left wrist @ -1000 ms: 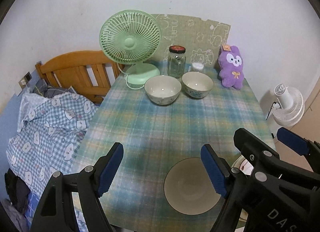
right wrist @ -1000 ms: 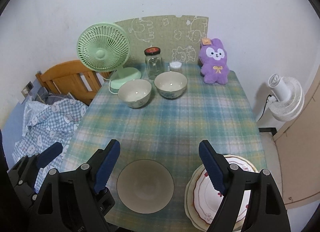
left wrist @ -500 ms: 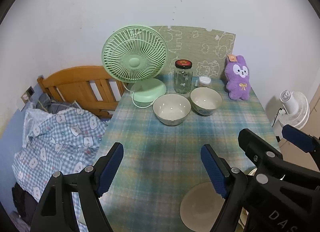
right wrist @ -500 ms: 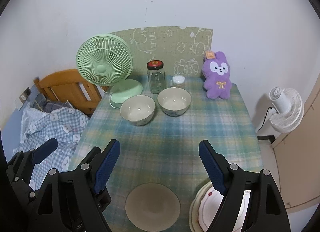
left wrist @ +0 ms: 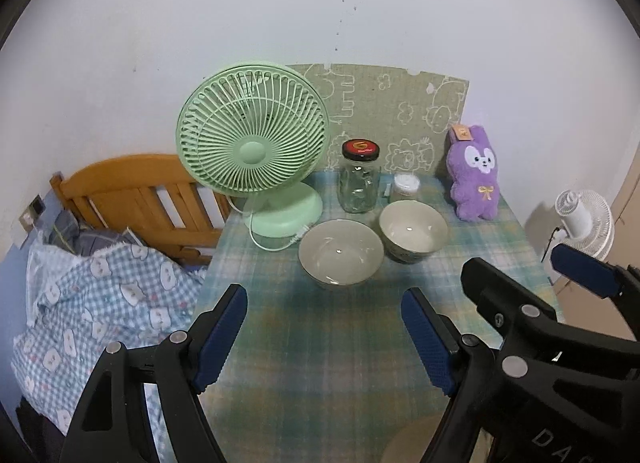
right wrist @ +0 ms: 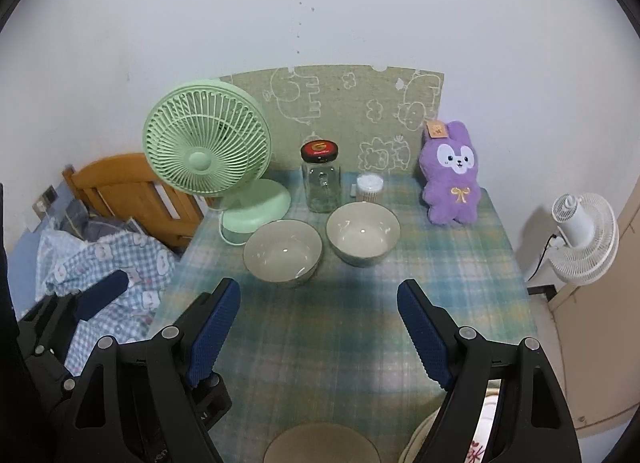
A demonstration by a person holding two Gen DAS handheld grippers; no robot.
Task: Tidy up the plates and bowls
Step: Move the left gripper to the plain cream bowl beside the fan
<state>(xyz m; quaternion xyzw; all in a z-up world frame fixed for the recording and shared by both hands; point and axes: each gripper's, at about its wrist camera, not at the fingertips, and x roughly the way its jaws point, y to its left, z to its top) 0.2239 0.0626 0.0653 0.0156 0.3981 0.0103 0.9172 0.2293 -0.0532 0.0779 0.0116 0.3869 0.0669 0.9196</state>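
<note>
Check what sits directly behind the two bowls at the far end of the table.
Behind the two bowls stand a glass jar with a red-and-black lid and a small white-lidded container; a patterned board leans against the wall. The container's base is hidden by the right bowl's rim.

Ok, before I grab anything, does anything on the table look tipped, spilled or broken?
Nothing stands out. Both far bowls sit upright and empty, the jar is capped, and the green fan stands upright. Both tools are open and empty.

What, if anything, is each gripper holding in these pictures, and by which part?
Nothing is held. The left gripper and the right gripper are both open above the tablecloth, with only bare cloth between their fingers.
</note>
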